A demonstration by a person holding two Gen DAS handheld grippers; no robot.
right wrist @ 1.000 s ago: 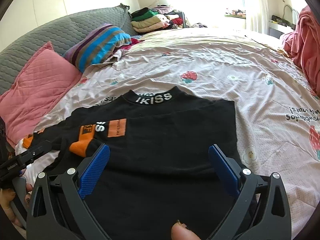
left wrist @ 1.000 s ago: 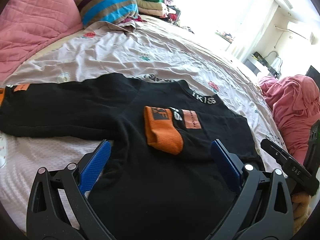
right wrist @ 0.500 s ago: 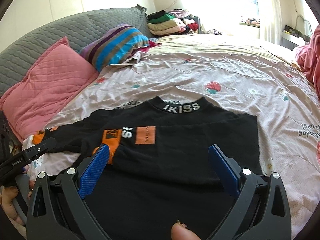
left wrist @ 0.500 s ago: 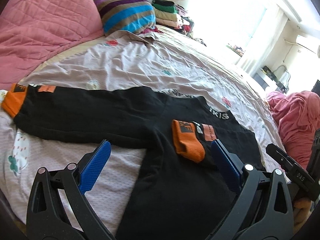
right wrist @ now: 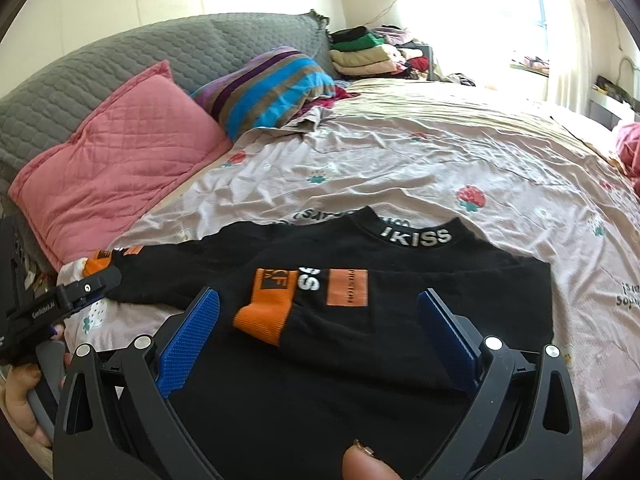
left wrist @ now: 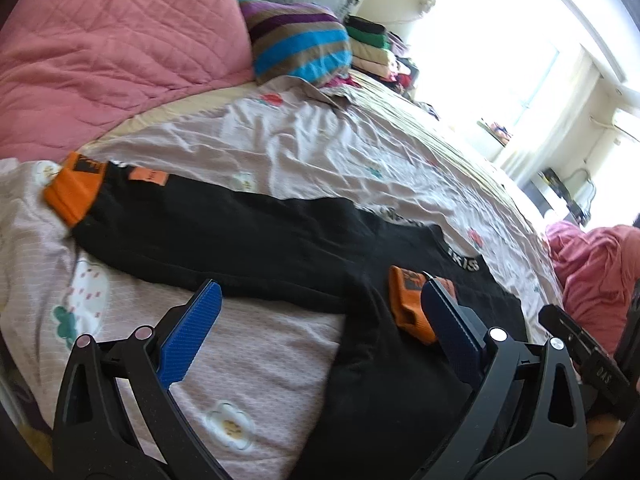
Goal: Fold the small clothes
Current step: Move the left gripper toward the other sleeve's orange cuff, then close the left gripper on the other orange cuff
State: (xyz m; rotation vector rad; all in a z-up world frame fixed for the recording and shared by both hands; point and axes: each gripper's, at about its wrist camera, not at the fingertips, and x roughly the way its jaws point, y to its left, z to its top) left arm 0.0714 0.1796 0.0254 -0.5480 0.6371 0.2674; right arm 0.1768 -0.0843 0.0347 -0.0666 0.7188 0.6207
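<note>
A small black sweater with orange cuffs and an "IKISS" collar lies flat on the bed. Its right sleeve is folded across the chest, orange cuff at the middle. Its left sleeve lies stretched out sideways, orange cuff near the pink pillow. My left gripper is open and empty, above the sheet below that stretched sleeve. My right gripper is open and empty, hovering over the sweater's lower body. The left gripper's body also shows in the right wrist view.
A pink quilted pillow and a striped pillow lie at the head of the bed. A stack of folded clothes stands behind them. A pink garment heap lies at the right. The flowered sheet is wrinkled.
My left gripper has swung left, off the sweater's body toward the outstretched sleeve. My right gripper has drawn back a little; the sweater has not moved.
</note>
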